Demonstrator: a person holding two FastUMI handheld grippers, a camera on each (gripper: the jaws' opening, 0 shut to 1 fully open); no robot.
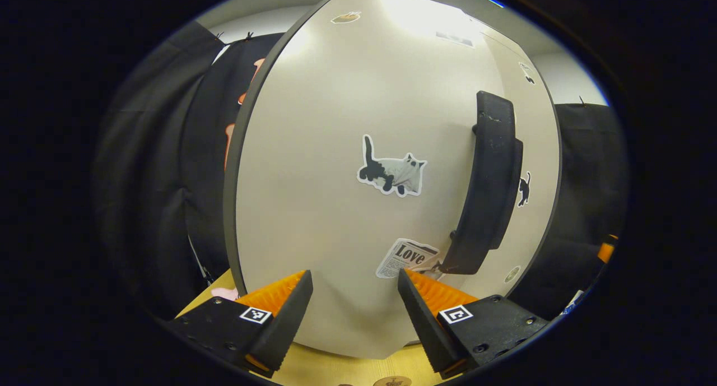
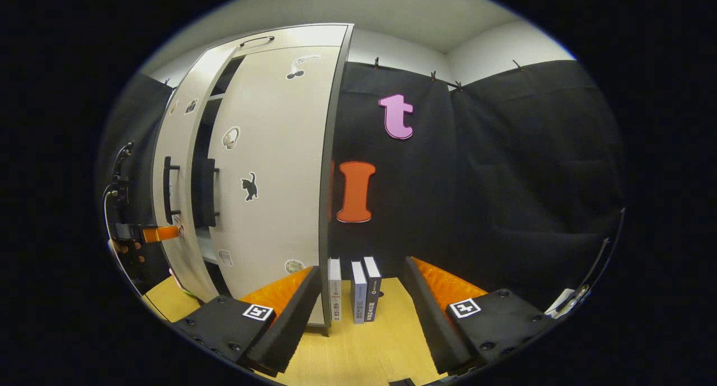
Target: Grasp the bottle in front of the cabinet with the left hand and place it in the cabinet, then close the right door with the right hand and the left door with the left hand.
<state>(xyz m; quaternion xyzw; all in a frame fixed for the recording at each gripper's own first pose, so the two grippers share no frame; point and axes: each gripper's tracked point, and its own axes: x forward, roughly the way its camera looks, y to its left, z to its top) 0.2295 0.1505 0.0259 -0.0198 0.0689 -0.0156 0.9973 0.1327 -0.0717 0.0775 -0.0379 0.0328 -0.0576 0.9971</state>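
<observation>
1. Close before the left door (image 1: 336,167), the left gripper (image 1: 354,296) is hovering with its jaws apart, grasping nothing; the door handle (image 1: 490,184) is standing to its right.
2. Over the desk (image 2: 369,341), the right gripper (image 2: 361,302) is facing the cabinet edge, released and empty.
3. Beside the right door (image 2: 274,167), three books (image 2: 355,289) are standing upright.
4. Whether the bottle is sitting inside cannot be told.
</observation>
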